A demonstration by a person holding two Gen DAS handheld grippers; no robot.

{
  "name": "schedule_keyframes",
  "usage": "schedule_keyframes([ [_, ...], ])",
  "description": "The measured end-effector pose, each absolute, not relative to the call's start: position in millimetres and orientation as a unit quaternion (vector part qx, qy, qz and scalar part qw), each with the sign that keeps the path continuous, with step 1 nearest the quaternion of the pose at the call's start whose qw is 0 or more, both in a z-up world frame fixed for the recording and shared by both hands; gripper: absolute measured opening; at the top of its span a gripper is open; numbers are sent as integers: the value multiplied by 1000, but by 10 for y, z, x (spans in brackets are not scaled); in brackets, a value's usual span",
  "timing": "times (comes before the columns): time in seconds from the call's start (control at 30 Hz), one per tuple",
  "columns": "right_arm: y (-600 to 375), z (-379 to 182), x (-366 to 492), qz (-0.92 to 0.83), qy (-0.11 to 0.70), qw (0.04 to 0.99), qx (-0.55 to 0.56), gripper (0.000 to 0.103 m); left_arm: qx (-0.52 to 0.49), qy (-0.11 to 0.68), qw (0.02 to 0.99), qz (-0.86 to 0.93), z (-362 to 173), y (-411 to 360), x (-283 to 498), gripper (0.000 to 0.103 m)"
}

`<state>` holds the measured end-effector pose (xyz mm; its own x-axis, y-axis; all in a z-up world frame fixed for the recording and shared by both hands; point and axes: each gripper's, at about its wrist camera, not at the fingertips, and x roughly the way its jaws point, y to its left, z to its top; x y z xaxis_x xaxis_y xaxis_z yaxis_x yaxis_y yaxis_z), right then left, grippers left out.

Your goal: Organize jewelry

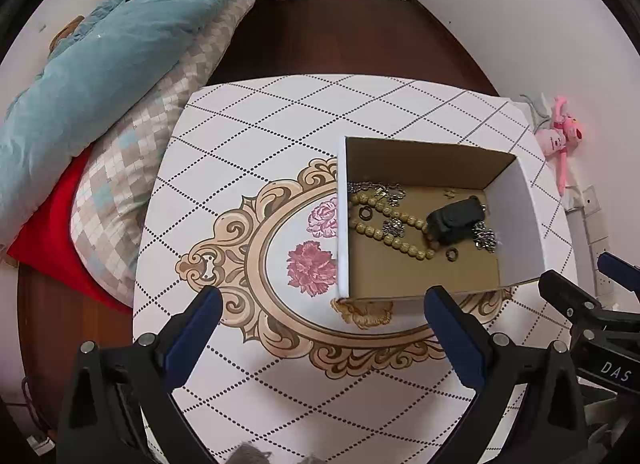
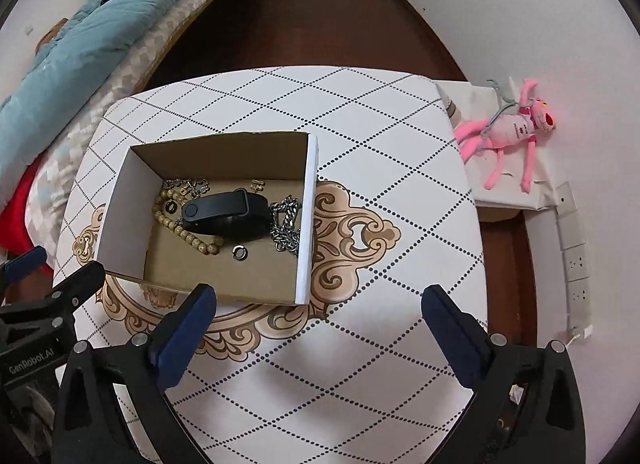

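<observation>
On the desk (image 1: 256, 151), an open cardboard box (image 1: 516, 219) holds the jewelry. In the left wrist view the box lies at about 2 o'clock from the frame's centre; in the right wrist view it lies at about 10 o'clock. Inside it, a black band (image 2: 224, 215) rests across a string of tan beads (image 2: 188, 238). Silver chain (image 2: 286, 219) is piled at the band's 3 o'clock side, against the box's white wall. A second chain (image 2: 186, 185) lies at 11 o'clock of the band, near the far wall. One small ring (image 2: 240, 252) sits on the box floor at 6 o'clock of the band; another ring (image 2: 171, 207) lies within the bead loop.

The left claw (image 1: 322, 308) stands wide apart and empty, its blue-padded fingers (image 1: 196, 328) above the desk's printed medallion, with the right finger just before the box's near wall. The right claw (image 2: 318, 306) is likewise spread wide and grips nothing; its left finger overlaps the box's near edge in the picture. A bed (image 1: 120, 63) lies at 10 o'clock, and a pink plush toy (image 2: 508, 131) at 2 o'clock beside the desk.
</observation>
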<state>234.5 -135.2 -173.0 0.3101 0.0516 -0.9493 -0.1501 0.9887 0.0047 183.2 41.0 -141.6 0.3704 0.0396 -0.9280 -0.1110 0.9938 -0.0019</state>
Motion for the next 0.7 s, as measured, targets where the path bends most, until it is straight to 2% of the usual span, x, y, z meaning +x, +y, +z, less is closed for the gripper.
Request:
schedule_keyframes([
  [0.33, -1413, -1214, 1965, 55, 538, 840, -34, 103, -41, 513, 856, 50, -816, 351, 1401, 103],
  [0.7, -1563, -283, 1208, 60, 465, 883, -20, 103, -28, 440, 896, 42, 5, 207, 730, 103],
])
